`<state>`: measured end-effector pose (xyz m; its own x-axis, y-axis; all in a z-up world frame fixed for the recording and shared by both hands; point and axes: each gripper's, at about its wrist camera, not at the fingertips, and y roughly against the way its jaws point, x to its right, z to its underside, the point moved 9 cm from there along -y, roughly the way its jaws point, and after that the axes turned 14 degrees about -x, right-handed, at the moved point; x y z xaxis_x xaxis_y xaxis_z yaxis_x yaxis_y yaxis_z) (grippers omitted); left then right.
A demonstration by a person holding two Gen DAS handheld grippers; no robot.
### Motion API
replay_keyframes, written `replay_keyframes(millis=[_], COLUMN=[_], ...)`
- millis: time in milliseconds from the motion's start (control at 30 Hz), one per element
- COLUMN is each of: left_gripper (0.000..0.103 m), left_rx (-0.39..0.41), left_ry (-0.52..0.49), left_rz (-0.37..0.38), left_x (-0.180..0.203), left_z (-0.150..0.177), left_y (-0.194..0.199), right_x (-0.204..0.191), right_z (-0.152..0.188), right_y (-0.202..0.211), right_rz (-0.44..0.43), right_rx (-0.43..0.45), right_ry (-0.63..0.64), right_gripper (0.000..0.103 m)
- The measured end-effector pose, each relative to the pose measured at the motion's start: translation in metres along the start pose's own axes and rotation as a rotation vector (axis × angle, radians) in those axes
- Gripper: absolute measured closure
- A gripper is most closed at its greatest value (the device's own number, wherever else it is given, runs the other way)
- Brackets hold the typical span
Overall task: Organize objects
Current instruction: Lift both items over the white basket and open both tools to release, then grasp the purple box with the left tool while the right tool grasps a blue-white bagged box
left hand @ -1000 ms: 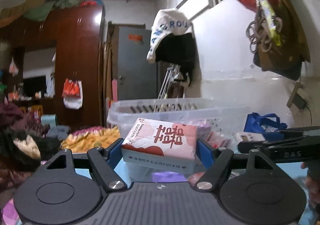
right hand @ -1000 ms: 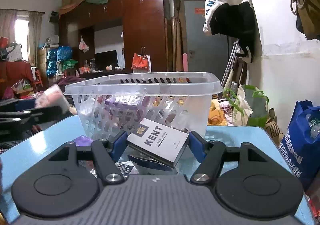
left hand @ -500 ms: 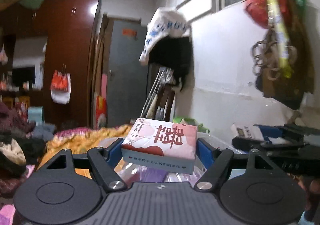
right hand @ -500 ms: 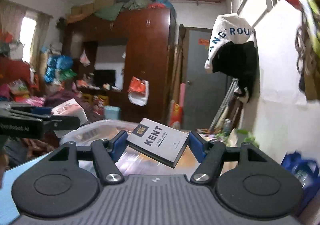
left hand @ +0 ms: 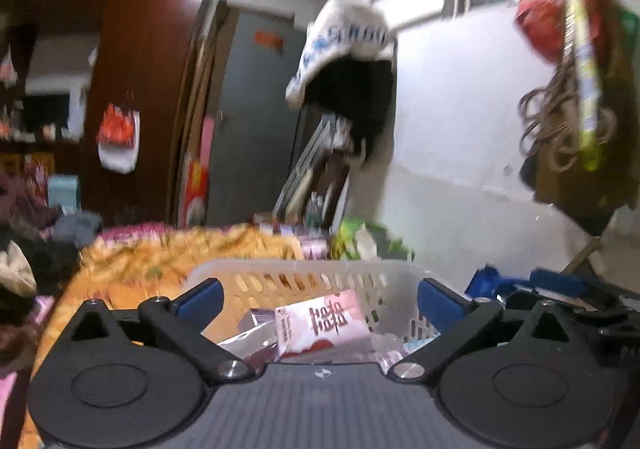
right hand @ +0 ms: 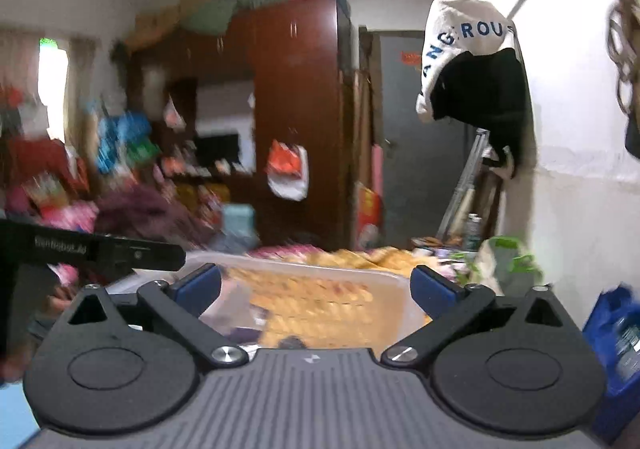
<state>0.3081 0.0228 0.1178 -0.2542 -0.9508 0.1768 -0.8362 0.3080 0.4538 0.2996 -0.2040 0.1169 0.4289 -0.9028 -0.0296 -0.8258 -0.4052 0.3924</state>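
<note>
Translucent plastic basket sits just ahead of both grippers, under their blue pads. Left gripper is spread wide, nothing between its fingers; pink-and-white box lies tilted inside the basket among other packets. Right gripper is also spread, holding nothing, above the basket's near rim. Frames are motion-blurred. Left gripper's black body shows at the left of the right wrist view.

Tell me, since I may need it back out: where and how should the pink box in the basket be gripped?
Grip the pink box across its two narrow side edges, coming from above through the basket's open top. It lies tilted on other packets with its printed face up, and the mesh walls block any sideways approach.
</note>
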Motion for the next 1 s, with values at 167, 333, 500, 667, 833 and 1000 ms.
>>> replay_keyframes(millis=[167, 333, 500, 667, 833, 1000], left_gripper=[0.0, 0.001, 0.007, 0.007, 0.007, 0.007], left_rx=[-0.094, -0.214, -0.289, -0.31, -0.309, -0.344], left_ry=[-0.054, -0.076, -0.022, -0.008, -0.035, -0.071], left_rz=[-0.063, -0.06, -0.056, -0.033, -0.047, -0.077], left_x=[0.003, 0.0, -0.014, -0.017, -0.009, 0.003], left_z=[0.058, 0.099, 0.116, 0.129, 0.128, 0.133], left_y=[0.017, -0.009, -0.03, -0.03, -0.031, -0.041], right_x=[-0.009, -0.016, -0.015, -0.025, -0.019, -0.01], right_z=[0.053, 0.105, 0.107, 0.119, 0.12, 0.117], right_y=[0.01, -0.035, -0.063, -0.08, -0.066, -0.054], right_rz=[0.021, 0.008, -0.016, -0.022, 0.016, 0.044], right_rx=[-0.101, -0.305, -0.372, -0.432, -0.402, -0.354], right_ry=[0.045, 0.041, -0.028, 0.0, 0.011, -0.002], right_gripper=[0.0, 0.005, 0.021, 0.023, 0.027, 0.027])
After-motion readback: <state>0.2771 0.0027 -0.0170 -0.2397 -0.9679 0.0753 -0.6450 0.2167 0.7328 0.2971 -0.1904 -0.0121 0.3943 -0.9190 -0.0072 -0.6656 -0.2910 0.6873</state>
